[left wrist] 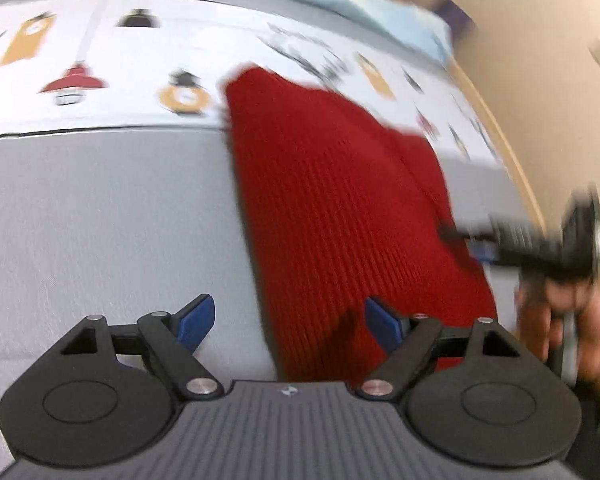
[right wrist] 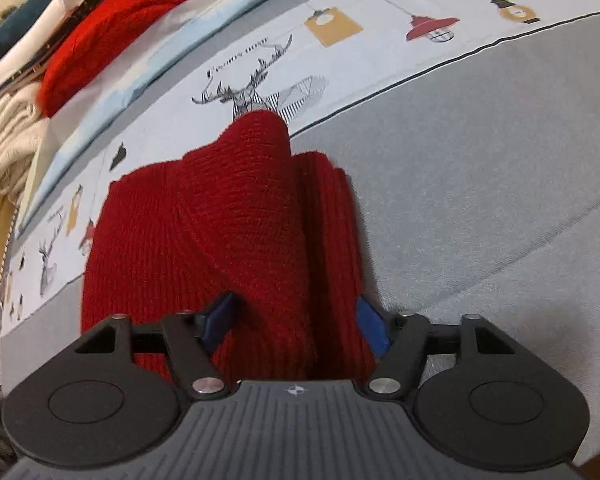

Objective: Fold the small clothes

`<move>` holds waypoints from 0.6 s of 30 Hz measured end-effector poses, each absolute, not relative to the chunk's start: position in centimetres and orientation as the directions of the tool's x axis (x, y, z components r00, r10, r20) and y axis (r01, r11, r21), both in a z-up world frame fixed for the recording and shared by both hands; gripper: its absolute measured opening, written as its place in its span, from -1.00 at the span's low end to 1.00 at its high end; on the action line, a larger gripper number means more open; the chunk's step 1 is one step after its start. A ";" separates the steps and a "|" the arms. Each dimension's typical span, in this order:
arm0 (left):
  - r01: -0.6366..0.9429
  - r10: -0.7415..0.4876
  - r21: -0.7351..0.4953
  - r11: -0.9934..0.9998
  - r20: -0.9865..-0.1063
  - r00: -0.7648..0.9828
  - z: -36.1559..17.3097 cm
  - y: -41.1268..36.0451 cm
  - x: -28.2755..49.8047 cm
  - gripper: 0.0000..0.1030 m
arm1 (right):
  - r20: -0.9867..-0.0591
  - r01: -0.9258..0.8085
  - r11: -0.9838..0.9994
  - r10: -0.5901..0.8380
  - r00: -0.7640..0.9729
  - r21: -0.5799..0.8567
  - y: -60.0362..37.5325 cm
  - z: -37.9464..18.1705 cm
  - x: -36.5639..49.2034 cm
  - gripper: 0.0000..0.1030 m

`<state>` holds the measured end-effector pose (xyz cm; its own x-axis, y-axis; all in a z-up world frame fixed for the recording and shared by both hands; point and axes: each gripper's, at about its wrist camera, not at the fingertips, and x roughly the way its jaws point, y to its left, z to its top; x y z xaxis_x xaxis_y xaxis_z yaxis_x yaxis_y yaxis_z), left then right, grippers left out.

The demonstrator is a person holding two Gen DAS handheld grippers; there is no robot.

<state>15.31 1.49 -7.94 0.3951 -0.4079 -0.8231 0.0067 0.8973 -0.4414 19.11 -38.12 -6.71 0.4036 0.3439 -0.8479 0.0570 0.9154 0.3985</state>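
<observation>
Now, step: mid-fold — a red knit [right wrist: 228, 232] lies partly doubled on the grey cover [right wrist: 480, 168], its far tip on the printed strip [right wrist: 340, 32].
Left gripper [left wrist: 288, 322]: jaws wide, empty, straddling the knit's left edge near the cover's near side.
Right gripper [right wrist: 296, 328]: jaws apart around the knit's near end, pads not seen pressing.
Pile [right wrist: 60, 52]: other clothes at the far left corner.
Next: likely grip the near edge with both — and carry it over evenly.
</observation>
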 end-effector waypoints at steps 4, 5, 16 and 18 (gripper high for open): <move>-0.120 -0.458 -0.538 0.834 -0.797 0.394 -10.0 2.4 18.3 0.67 | -0.852 0.086 0.898 0.375 0.366 0.432 -38.5 -8.1 19.9 0.69; -0.131 -0.475 -0.557 0.820 -0.790 0.389 -10.5 2.2 18.6 0.67 | -0.847 0.101 0.885 0.394 0.357 0.454 -38.8 -8.4 20.0 0.69; -0.206 -0.599 -0.700 0.684 -0.700 0.389 -15.5 0.7 22.7 1.00 | -0.796 0.126 0.813 0.505 0.335 0.569 -39.9 -10.1 20.7 0.58; -0.221 -0.597 -0.708 0.671 -0.692 0.405 -15.8 0.3 22.9 0.97 | -0.777 0.099 0.804 0.524 0.348 0.587 -39.6 -9.8 20.8 0.20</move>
